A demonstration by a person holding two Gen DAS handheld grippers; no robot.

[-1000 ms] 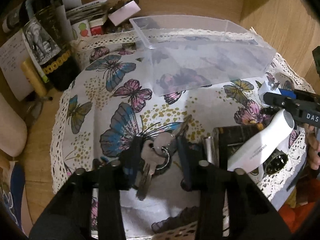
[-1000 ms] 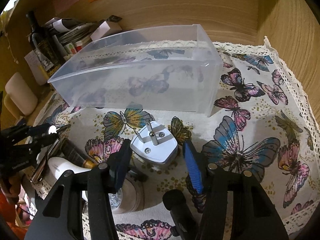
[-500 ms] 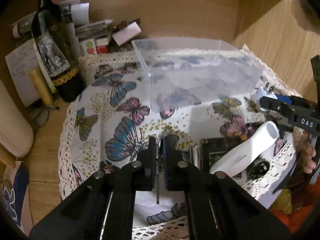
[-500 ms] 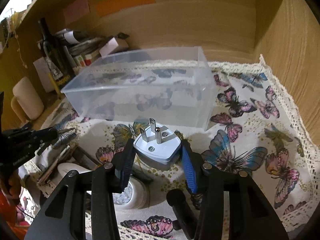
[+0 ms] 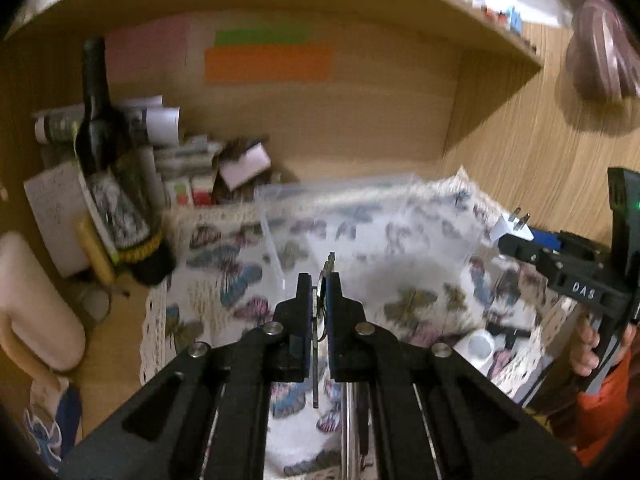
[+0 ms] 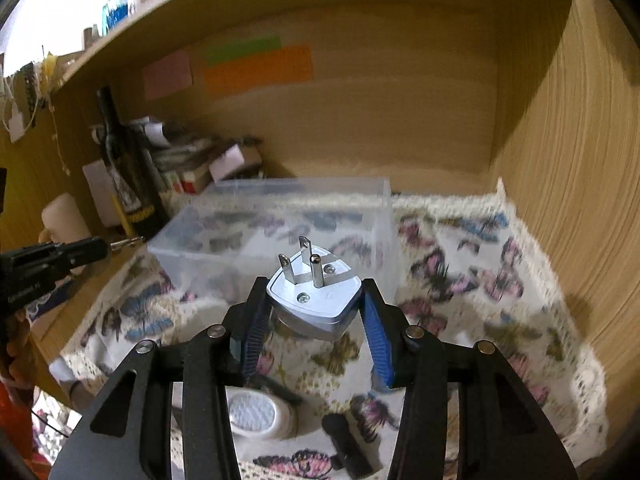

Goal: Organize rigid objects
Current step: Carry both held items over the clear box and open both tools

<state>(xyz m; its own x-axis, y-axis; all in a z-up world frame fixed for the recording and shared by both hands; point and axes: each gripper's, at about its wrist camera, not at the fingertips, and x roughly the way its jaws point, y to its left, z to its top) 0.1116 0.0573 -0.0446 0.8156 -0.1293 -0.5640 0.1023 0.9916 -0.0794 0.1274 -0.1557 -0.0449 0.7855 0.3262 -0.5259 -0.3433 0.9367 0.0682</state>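
Lifting both things up off the butterfly cloth (image 6: pixel 480 280) now, where a moment ago both sat low on it. Left gripper (image 5: pixel 319 292) clamped tight on the keys (image 5: pixel 320 320), with one key tip poking up past the fingertips and another hanging down below. Was wide open around those keys a second back, then squeezed shut, and now up in the air. Right gripper (image 6: pixel 314 300) squeezing the white plug (image 6: pixel 310 300) by its sides, prongs pointing up, also raised higher than before. Clear plastic box (image 6: pixel 280 216) sitting just past both, on the far side of the cloth, looking empty. Probably means both grabs worked and the next job is carrying keys and plug over the near wall of the box and letting go inside. More bits waiting on the near cloth, like a white round thing (image 6: pixel 256 416) and a black stick (image 6: pixel 348 444).
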